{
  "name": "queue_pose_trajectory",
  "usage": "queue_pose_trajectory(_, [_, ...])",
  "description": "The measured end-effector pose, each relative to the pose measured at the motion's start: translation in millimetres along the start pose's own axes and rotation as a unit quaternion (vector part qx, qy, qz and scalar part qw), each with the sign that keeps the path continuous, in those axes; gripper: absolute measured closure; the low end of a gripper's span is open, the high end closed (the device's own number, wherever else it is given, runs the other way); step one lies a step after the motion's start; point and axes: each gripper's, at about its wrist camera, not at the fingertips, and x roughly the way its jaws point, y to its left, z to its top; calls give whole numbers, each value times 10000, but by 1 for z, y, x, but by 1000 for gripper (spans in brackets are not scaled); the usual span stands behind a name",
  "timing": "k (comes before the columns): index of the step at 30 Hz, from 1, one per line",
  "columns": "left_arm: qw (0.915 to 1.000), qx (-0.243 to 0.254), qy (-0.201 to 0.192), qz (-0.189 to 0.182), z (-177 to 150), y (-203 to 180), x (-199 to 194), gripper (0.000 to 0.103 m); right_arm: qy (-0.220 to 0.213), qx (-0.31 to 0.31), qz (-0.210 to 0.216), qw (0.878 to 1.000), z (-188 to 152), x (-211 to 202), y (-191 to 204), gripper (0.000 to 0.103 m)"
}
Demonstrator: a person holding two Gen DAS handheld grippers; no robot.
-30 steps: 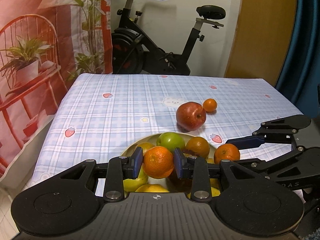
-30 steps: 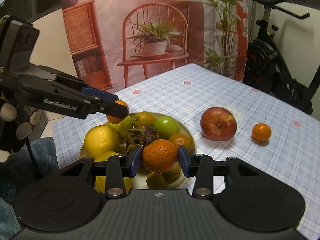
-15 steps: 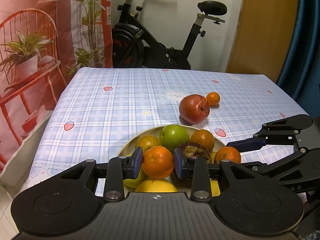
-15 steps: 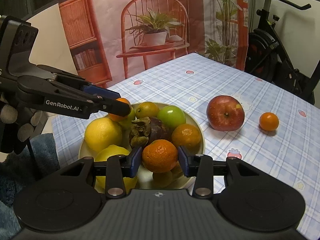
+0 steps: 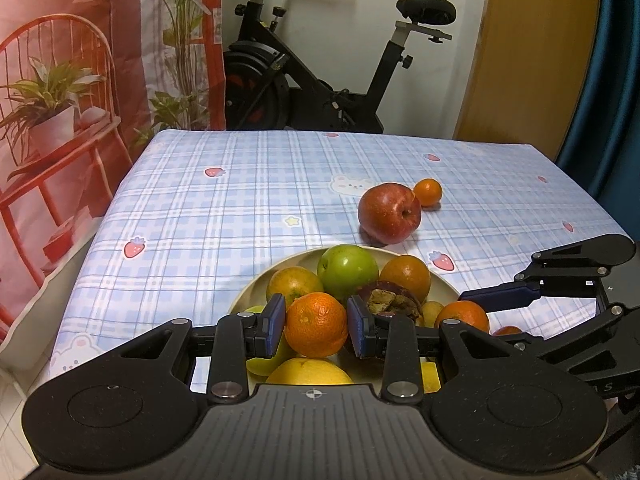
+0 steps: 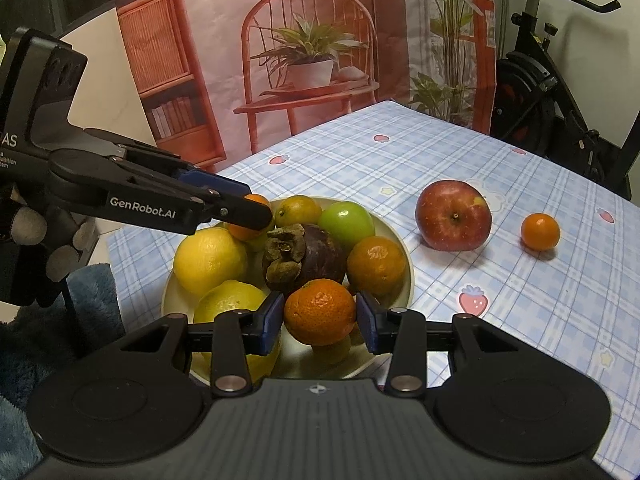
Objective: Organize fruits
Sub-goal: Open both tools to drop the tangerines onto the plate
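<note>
A cream bowl [image 6: 405, 258] holds several fruits: lemons [image 6: 210, 260], a green apple [image 6: 348, 222], a dark mangosteen [image 6: 316, 258] and oranges. My left gripper [image 5: 316, 324] is shut on an orange [image 5: 316, 330] over the bowl's [image 5: 256, 284] near side. My right gripper [image 6: 320, 314] is shut on another orange [image 6: 320, 308] above the bowl's front edge. Each gripper also shows in the other's view: the right gripper [image 5: 476, 314] at the right, the left gripper [image 6: 250, 212] at the left. A red apple [image 6: 452, 216] and a small orange [image 6: 540, 232] lie on the cloth beyond the bowl.
The table wears a blue checked cloth [image 5: 240, 208] with strawberry prints. An exercise bike [image 5: 304, 80] stands behind the far edge, and a printed backdrop with a chair [image 6: 312, 60] hangs to the left. A gloved hand [image 6: 36, 248] holds the left gripper.
The left gripper has shifted slightly with its orange, so more of the bowl shows under it. The right gripper has stayed put. Both grips are unchanged.
</note>
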Motion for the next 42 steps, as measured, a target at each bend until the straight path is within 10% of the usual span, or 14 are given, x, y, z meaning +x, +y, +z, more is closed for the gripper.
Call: queue_pose_trajectory(42, [9997, -157, -189, 64, 14, -14, -15, 63, -534, 456, -506, 9963, -6, -44, -23, 60])
